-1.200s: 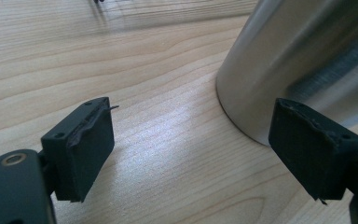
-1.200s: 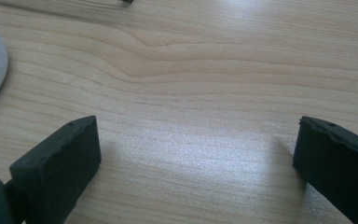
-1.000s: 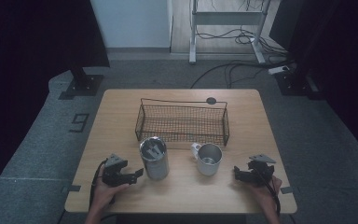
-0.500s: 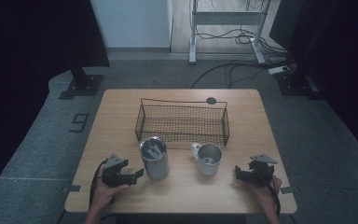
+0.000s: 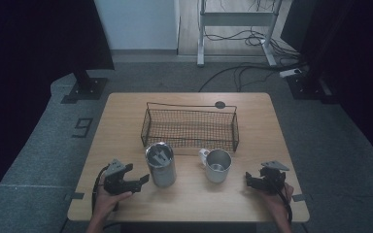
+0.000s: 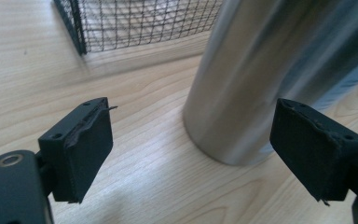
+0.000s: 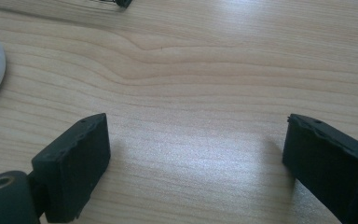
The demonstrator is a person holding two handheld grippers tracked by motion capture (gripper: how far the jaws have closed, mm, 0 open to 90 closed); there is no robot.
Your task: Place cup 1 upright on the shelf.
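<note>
Fingers spread on my left gripper (image 5: pixel 143 178), which has just been opening; nothing is gripped, and the tumbler (image 5: pixel 161 164) stands just ahead, so I judge it's lined up for a side grasp. Mug (image 5: pixel 217 165) and basket (image 5: pixel 190 127) wait mid-worktop (image 5: pixel 126 111). Right gripper (image 5: pixel 247 178) fingers gape wide over bare wood, holding nothing. No labels readable.

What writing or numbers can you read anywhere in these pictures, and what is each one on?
"9": a dark figure marked on the grey floor, left of the table; it could also be read as a 6 from the other side.
No readable text on the steel tumbler, the mug, the wire basket or the two grippers.
</note>
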